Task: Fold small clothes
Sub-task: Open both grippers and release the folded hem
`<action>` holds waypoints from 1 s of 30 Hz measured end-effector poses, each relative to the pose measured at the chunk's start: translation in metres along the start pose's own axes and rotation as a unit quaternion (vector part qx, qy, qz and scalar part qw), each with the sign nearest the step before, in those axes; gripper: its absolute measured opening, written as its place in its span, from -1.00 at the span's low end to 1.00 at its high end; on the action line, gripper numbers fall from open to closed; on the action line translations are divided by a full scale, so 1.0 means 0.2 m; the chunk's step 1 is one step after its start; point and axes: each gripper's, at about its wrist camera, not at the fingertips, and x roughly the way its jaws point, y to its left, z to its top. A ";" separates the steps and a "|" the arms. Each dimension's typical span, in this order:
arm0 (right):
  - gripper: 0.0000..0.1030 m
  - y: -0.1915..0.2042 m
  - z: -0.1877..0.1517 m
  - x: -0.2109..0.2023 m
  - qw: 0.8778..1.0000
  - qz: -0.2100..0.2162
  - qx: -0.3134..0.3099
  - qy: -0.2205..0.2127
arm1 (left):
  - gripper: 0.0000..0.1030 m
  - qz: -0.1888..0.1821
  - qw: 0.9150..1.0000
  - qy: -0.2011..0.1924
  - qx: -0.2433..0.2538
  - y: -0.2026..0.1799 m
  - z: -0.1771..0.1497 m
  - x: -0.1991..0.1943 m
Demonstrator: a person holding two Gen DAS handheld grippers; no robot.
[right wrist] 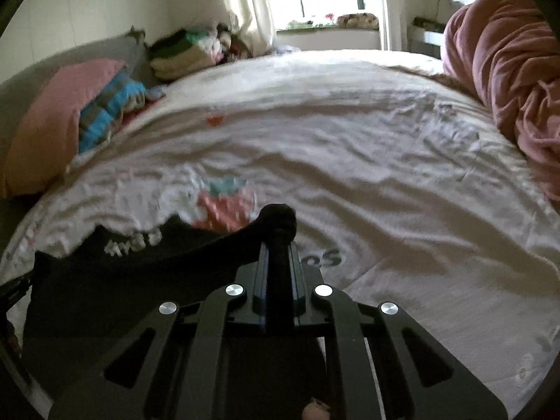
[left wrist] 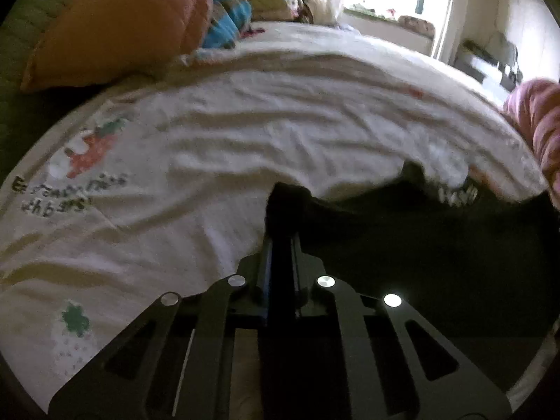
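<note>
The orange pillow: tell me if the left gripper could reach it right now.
Probably not yet: the left gripper is shut on the black garment, and the orange pillow lies across open bedsheet, nothing blocking.

Bed (right wrist: 385, 161) covered by a wrinkled white sheet (left wrist: 245, 133) printed with strawberries and lettering. Lying on it: a pink pillow (left wrist: 122, 24) and a blue plaid cloth (left wrist: 229, 21) at the left, a bundled pink blanket (right wrist: 507, 70) at the right, and a dark garment (right wrist: 122, 280) at the near edge.
</note>
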 end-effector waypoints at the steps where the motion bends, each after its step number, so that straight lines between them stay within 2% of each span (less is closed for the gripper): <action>1: -0.84 -0.01 0.01 -0.01 1.000 0.001 0.004 -0.007 | -0.94 -0.006 1.000 -0.011 -0.002 0.01 0.03 -0.04; 5: -0.84 -0.04 0.06 0.01 1.000 -0.005 0.016 -0.011 | -0.94 0.003 0.999 -0.036 0.000 0.01 0.07 -0.08; 8: -0.84 -0.06 0.03 0.08 0.999 -0.005 0.031 0.004 | -0.94 0.007 1.000 -0.020 -0.003 0.01 0.05 -0.01; 12: -0.83 -0.06 -0.04 0.17 0.998 -0.029 0.038 0.031 | -0.91 0.022 1.000 0.012 0.009 0.00 -0.03 0.10; 16: -0.79 -0.05 -0.09 0.19 0.998 -0.048 0.030 0.036 | -0.81 0.045 0.998 0.011 0.032 -0.03 -0.05 0.11; 20: -0.70 -0.05 -0.11 0.17 0.997 -0.062 0.024 0.044 | -0.71 0.052 0.998 0.014 0.035 -0.02 -0.06 0.09; 22: -0.59 -0.03 -0.13 0.13 0.997 -0.069 0.012 0.039 | -0.60 0.061 0.997 0.014 0.037 -0.03 -0.07 0.05; 25: -0.35 -0.02 -0.16 0.05 0.998 -0.053 0.007 0.035 | -0.39 0.071 0.997 0.009 0.037 -0.03 -0.08 -0.01; 26: -0.18 0.00 -0.17 0.02 0.998 -0.049 -0.001 0.034 | -0.27 0.071 0.997 0.008 0.035 -0.04 -0.09 -0.04; 29: -0.08 0.06 -0.20 -0.08 0.999 -0.032 -0.023 0.028 | 0.05 0.066 0.997 0.001 0.026 -0.04 -0.12 -0.14; 30: 0.01 0.08 -0.21 -0.11 0.999 -0.027 -0.030 0.027 | 0.16 0.064 0.998 0.000 0.027 -0.04 -0.13 -0.16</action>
